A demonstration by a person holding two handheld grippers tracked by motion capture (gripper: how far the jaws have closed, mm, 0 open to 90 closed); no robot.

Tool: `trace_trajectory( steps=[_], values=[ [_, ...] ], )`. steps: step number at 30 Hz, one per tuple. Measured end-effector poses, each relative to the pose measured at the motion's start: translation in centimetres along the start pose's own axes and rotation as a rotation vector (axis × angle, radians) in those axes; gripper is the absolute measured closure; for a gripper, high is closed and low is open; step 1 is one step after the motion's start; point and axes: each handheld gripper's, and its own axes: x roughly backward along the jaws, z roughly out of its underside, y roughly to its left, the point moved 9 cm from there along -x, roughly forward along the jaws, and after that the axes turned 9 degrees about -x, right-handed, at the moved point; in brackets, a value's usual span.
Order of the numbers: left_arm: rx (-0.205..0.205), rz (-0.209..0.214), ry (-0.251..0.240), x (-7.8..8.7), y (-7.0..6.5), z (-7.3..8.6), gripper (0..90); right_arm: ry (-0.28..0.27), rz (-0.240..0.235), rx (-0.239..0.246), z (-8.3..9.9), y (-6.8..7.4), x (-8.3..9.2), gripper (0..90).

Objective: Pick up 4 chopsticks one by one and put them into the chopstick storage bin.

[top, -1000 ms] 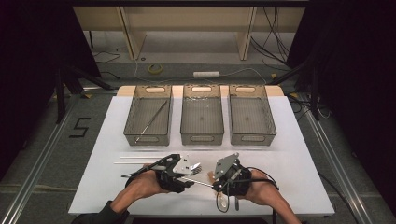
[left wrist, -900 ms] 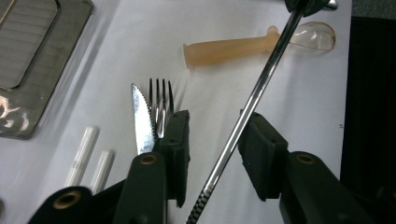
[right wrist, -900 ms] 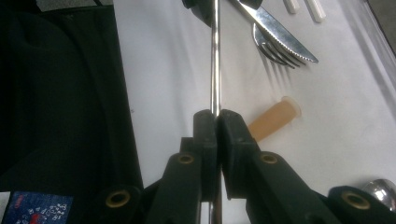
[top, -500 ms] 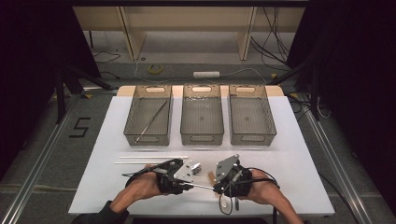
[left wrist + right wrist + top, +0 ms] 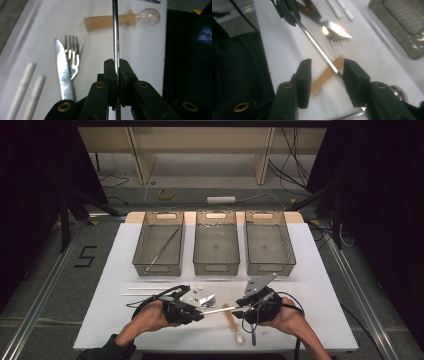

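A thin metal rod hangs level above the table between my two grippers. My left gripper is shut on one end of it, and in the left gripper view the jaws pinch the rod tight, having just closed. My right gripper is open; its jaws have just been opening. The rod's other end lies between them, close to one pad, and is not pinched. A tan-handled spoon lies on the table under the rod.
A knife and a fork lie side by side by the left gripper, with two white sticks beyond. Three wire baskets stand in a row at the back; the left one holds another metal rod.
The right gripper's jaws have spread apart off the rod and that hand has shifted slightly right. The left gripper's jaws have closed onto the rod.
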Motion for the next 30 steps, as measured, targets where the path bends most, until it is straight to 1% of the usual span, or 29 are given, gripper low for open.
trace_trajectory(
  steps=[1, 3, 5, 7, 10, 13, 14, 15, 18, 21, 23, 25, 27, 30],
  values=[
    [0.015, -0.008, -0.006, 0.1, 0.3, 0.1, 85.8, -0.015, 0.01, -0.009, 0.0, -0.1, 0.1, 53.4],
    [0.059, -0.021, -0.013, 0.3, 0.8, 0.3, 85.8, -0.039, 0.027, -0.024, 0.0, -0.4, 0.3, 52.2],
    [0.08, -0.038, -0.017, 0.6, 1.3, 0.5, 85.8, -0.078, 0.04, -0.044, -0.1, -0.7, 0.6, 50.6],
    [0.113, -0.047, -0.032, 0.9, 1.6, 0.6, 85.8, -0.109, 0.052, -0.062, -0.2, -0.9, 0.9, 48.4],
    [0.151, -0.067, -0.037, 1.3, 2.3, 0.9, 85.8, -0.146, 0.067, -0.091, -0.1, -1.3, 1.2, 45.7],
    [0.197, -0.086, -0.053, 1.8, 3.1, 1.2, 85.8, -0.182, 0.074, -0.115, 0.2, -1.5, 1.5, 42.8],
    [0.197, -0.086, -0.053, 1.8, 3.1, 1.2, 85.8, -0.188, 0.079, -0.122, 0.3, -1.6, 1.6, 42.1],
    [0.22, -0.103, -0.064, 2.1, 3.6, 1.4, 85.8, -0.191, 0.083, -0.128, 0.6, -1.7, 1.7, 41.7],
    [0.249, -0.123, -0.078, 2.6, 4.2, 1.7, 85.8, -0.199, 0.084, -0.144, 1.0, -1.9, 1.7, 41.6],
    [0.286, -0.151, -0.089, 3.2, 5.0, 2.0, 85.8, -0.196, 0.085, -0.151, 1.5, -1.9, 1.6, 41.6],
    [0.312, -0.162, -0.105, 3.8, 5.6, 2.3, 85.8, -0.198, 0.085, -0.157, 1.7, -2.0, 1.6, 41.5],
    [0.33, -0.186, -0.112, 4.3, 6.3, 2.6, 85.8, -0.204, 0.083, -0.167, 2.0, -2.0, 1.6, 41.0],
    [0.354, -0.215, -0.12, 4.9, 6.9, 2.9, 85.8, -0.199, 0.084, -0.177, 2.4, -2.1, 1.5, 40.6],
    [0.383, -0.246, -0.128, 5.7, 7.7, 3.3, 85.8, -0.195, 0.085, -0.189, 2.8, -2.1, 1.2, 40.4]
  ],
)
